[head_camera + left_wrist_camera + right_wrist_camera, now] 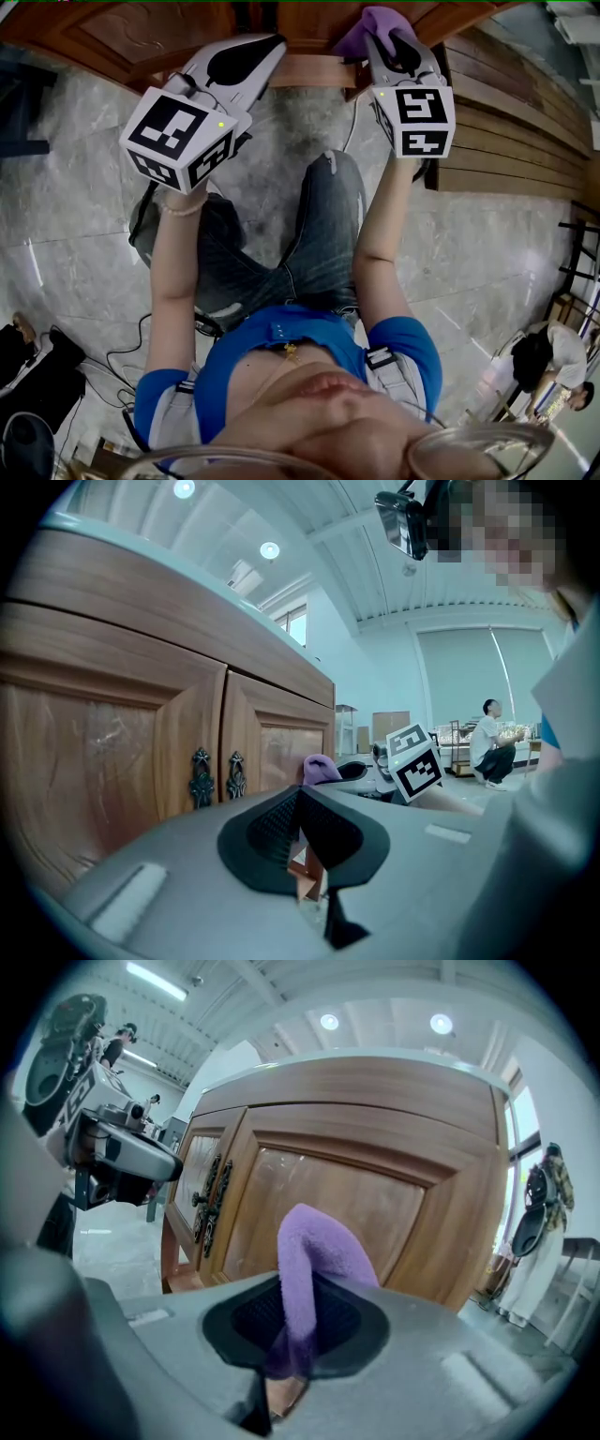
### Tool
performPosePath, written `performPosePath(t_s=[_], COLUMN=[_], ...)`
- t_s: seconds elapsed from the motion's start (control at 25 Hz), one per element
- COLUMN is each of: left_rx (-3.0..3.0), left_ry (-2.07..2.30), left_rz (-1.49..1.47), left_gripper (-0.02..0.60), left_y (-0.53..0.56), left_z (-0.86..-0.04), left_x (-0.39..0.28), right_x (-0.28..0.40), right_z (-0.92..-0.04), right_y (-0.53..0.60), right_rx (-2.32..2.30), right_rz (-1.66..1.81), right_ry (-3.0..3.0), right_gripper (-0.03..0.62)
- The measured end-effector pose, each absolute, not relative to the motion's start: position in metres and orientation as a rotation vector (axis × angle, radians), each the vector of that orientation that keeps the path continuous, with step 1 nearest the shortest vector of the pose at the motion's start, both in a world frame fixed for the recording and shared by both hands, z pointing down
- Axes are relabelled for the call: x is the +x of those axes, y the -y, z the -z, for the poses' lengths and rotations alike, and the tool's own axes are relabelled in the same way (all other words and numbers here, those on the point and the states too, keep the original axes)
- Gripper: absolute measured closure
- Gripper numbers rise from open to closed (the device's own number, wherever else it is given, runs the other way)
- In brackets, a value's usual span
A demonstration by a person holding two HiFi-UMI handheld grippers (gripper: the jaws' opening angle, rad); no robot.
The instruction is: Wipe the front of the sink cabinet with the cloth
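Note:
The wooden sink cabinet (141, 37) has panelled doors (328, 1204) and dark metal handles (214, 778). My right gripper (386, 33) is shut on a purple cloth (314, 1260), which it holds close against the cabinet's right door near the bottom; the cloth (370, 26) also shows in the head view and the cloth (321, 767) in the left gripper view. My left gripper (267, 47) is shut with nothing between its jaws, just in front of the cabinet's base, left of the right one.
The person sits on the grey marble floor (84, 159) with jeans-clad legs (309, 234) toward the cabinet. Cables (122, 356) lie at the left. Another person (489, 742) crouches far behind. The cabinet's wooden side (516, 131) runs to the right.

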State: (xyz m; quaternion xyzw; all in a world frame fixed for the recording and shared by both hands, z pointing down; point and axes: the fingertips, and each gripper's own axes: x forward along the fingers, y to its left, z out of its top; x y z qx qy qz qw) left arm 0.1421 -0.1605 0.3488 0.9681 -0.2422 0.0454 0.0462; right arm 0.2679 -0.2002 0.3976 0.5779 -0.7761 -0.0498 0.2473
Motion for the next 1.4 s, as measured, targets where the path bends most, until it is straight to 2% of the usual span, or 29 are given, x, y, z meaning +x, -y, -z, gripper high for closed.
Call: performPosePath(t_s=[0.48,0.92,1.4], left_rx=[2.965,2.964,2.959], left_ry=[0.731,0.741,0.746], left_rz=[-0.152,-0.151,-0.150], left_gripper=[0.581,0.581,0.581], left_y=[0.157,0.156,0.158], left_z=[-0.347,-0.346,-0.347], left_x=[0.145,0.143,0.142], right_x=[0.327,0.329,0.332], right_z=[-0.400,-0.404,-0.457], right_y=[0.188,0.187,0.188], right_rx=[1.696,1.705,1.662], right_rz=[0.078,0.105,-0.004], right_ry=[2.032,2.034,1.996], right_gripper=[0.539,0.539,0.539])
